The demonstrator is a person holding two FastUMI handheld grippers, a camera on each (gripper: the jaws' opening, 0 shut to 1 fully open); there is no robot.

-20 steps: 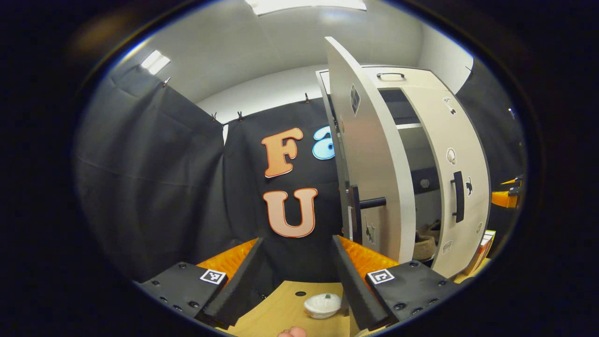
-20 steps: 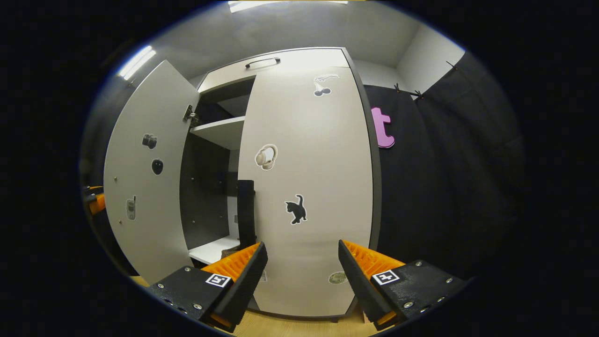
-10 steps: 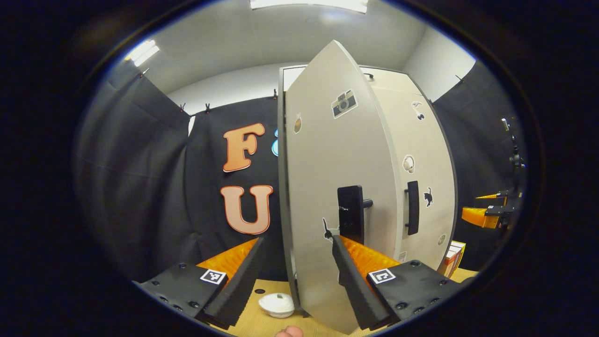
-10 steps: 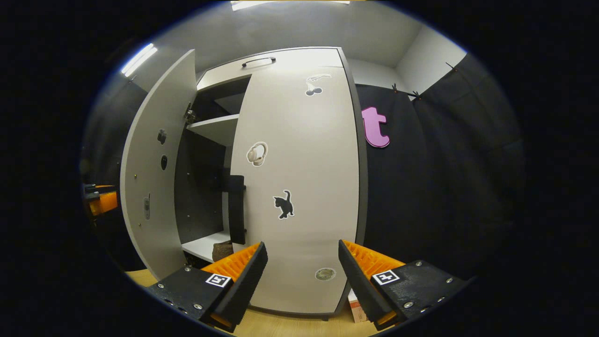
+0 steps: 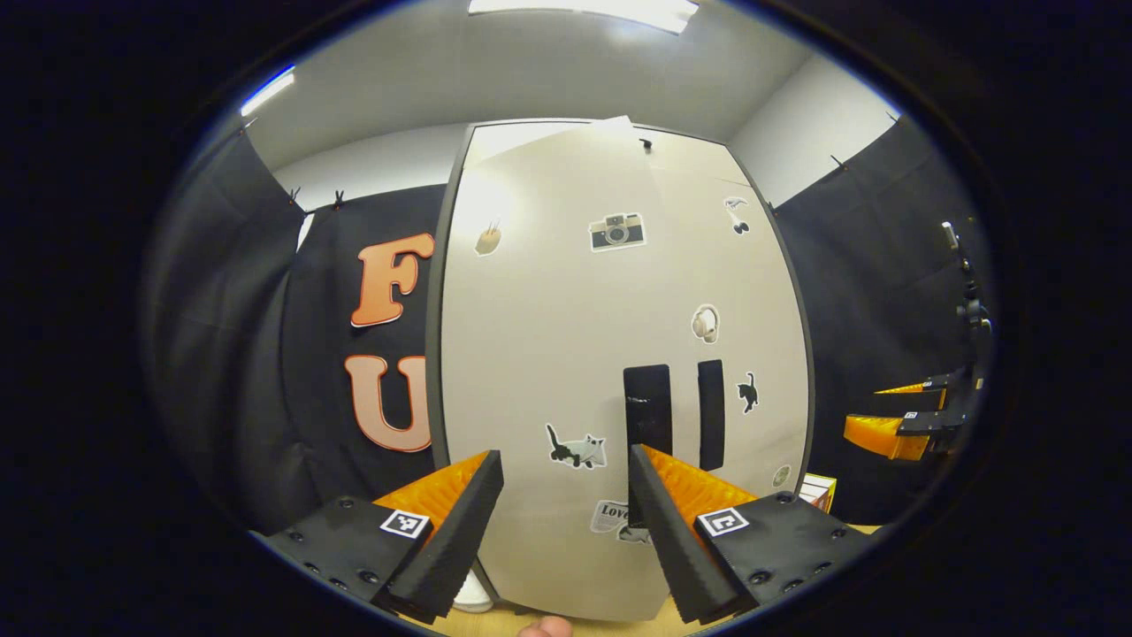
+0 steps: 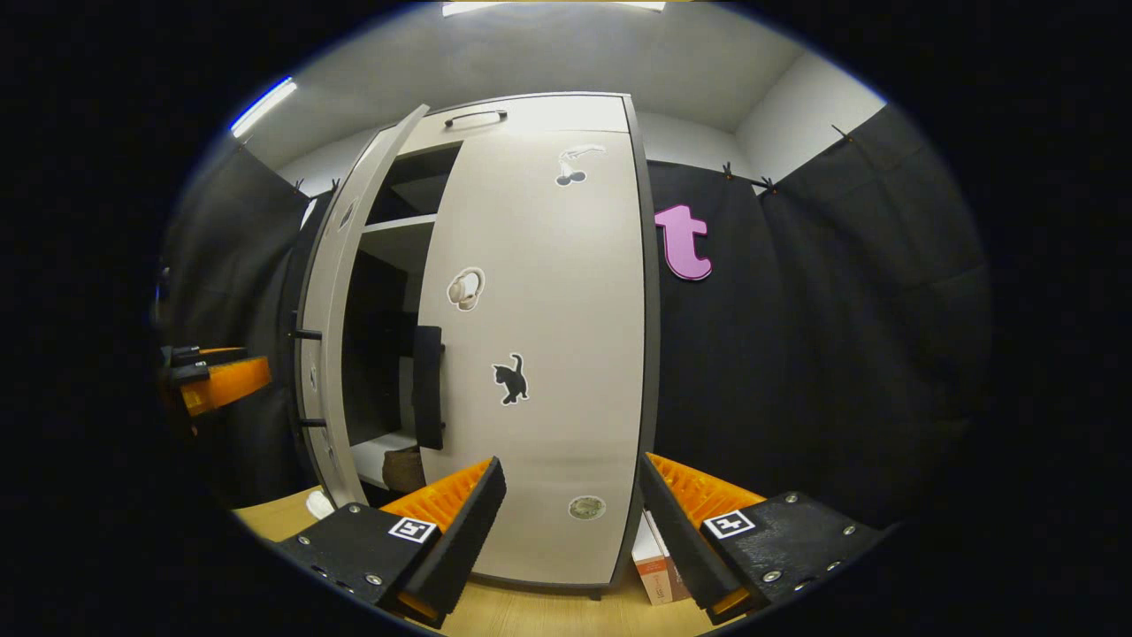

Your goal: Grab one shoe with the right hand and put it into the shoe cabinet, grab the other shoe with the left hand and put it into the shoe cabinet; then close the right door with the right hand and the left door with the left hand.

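Shoe cabinet (image 6: 548,115) upright on the wooden floor (image 6: 548,615): right door (image 6: 548,354) flush shut, left door (image 6: 329,301) ajar, standing out from the frame in the right gripper view. Through that gap, one shoe (image 6: 403,467) sits on the bottom shelf (image 6: 371,456); the second shoe can't be made out. Left gripper (image 5: 564,482) faces the left door's front, fingers spread and empty; right gripper (image 6: 570,495) likewise released, holding nothing, before the right door.
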